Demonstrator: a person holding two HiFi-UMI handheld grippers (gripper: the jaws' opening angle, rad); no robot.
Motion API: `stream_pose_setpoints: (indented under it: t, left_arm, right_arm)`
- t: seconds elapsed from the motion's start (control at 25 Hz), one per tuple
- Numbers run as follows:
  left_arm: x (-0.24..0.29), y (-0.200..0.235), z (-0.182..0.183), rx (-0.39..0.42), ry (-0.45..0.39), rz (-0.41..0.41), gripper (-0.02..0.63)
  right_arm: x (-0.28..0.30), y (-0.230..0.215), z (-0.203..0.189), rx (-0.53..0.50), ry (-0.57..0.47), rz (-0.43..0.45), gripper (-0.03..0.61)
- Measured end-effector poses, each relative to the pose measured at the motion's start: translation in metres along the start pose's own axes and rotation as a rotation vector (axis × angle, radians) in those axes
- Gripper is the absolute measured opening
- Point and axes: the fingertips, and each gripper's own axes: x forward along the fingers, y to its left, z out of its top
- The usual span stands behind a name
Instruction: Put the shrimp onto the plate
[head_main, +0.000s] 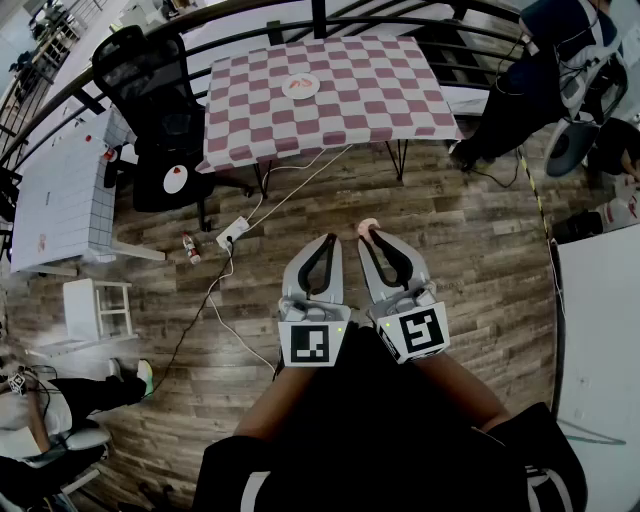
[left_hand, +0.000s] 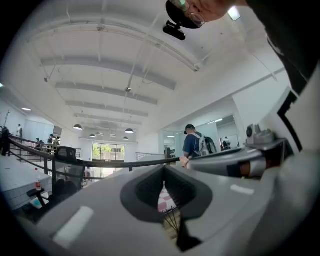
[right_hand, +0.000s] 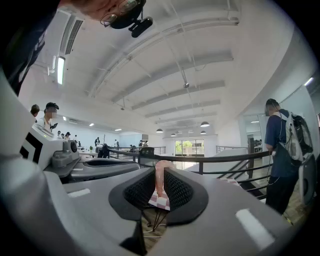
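Observation:
A pink shrimp (head_main: 367, 228) sticks out of the tips of my right gripper (head_main: 369, 237), whose jaws are shut on it; in the right gripper view the shrimp (right_hand: 159, 176) stands pinched between the dark pads. My left gripper (head_main: 331, 242) hangs beside it, shut with nothing in it. Both are held over the wooden floor, well short of the table. A white plate (head_main: 301, 86) with something orange-pink on it rests on the far red-and-white checkered table (head_main: 380, 100).
A black chair (head_main: 150, 90) stands left of the checkered table, with a white tiled table (head_main: 60, 190) further left. A power strip (head_main: 232, 232) and cables lie on the floor ahead. A person (head_main: 530, 85) stands at the table's right; a white surface (head_main: 600, 330) borders my right.

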Motion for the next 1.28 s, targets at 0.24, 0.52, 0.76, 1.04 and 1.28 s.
stream_pose_setpoints:
  t: [0.24, 0.52, 0.76, 1.04, 1.28]
  left_arm:
    - [0.005, -0.009, 0.000, 0.011, -0.002, -0.013, 0.009]
    - [0.006, 0.005, -0.002, -0.034, -0.033, 0.037, 0.009]
    - [-0.005, 0.040, -0.017, -0.048, -0.013, 0.168, 0.009]
    - [0.010, 0.026, -0.018, -0.013, -0.022, 0.149, 0.009]
    - [0.040, 0.030, -0.021, 0.008, -0.019, 0.117, 0.009]
  right_arm:
    - [-0.008, -0.010, 0.004, -0.018, -0.046, -0.022, 0.054]
    - [-0.023, -0.027, 0.007, 0.021, -0.074, -0.035, 0.055]
    - [-0.039, -0.058, -0.002, 0.052, -0.090, -0.083, 0.057]
    - [-0.033, -0.076, -0.012, 0.074, -0.078, -0.088, 0.057]
    - [-0.007, -0.096, -0.018, 0.090, -0.059, -0.096, 0.057]
